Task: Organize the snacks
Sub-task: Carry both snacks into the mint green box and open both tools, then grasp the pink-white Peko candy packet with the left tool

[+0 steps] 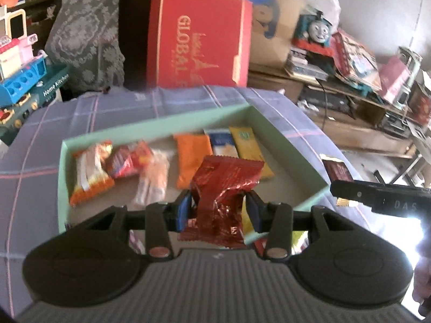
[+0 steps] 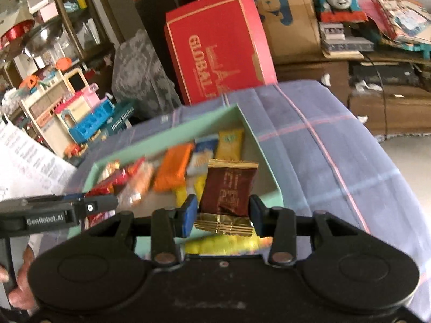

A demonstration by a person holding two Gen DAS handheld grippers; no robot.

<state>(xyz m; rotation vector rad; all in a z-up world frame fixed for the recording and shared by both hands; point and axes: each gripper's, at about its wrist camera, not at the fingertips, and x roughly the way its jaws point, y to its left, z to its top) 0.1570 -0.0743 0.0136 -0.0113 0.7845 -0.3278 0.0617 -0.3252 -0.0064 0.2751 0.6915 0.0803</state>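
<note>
A mint-green box point(image 1: 150, 127) lies on the checked cloth and holds several snack packets, among them an orange one point(image 1: 191, 154) and a yellow one point(image 1: 249, 145). My left gripper point(image 1: 219, 208) is shut on a crinkled red foil packet point(image 1: 226, 191), held above the box's near edge. In the right wrist view the same green box point(image 2: 253, 137) lies ahead. My right gripper point(image 2: 222, 212) is shut on a dark brown packet with gold ends point(image 2: 229, 188), raised over the box's near right corner. The right gripper's finger point(image 1: 377, 196) shows at the right of the left wrist view.
A red "GLOBAL" box point(image 1: 199, 35) stands behind the table, beside a grey patterned cushion point(image 1: 86, 40). Toy kitchen sets point(image 1: 24, 62) crowd the left. A blue train toy point(image 1: 315, 31) and clutter fill shelves at right. A printed paper point(image 2: 24, 158) and a hand point(image 2: 18, 282) appear at left.
</note>
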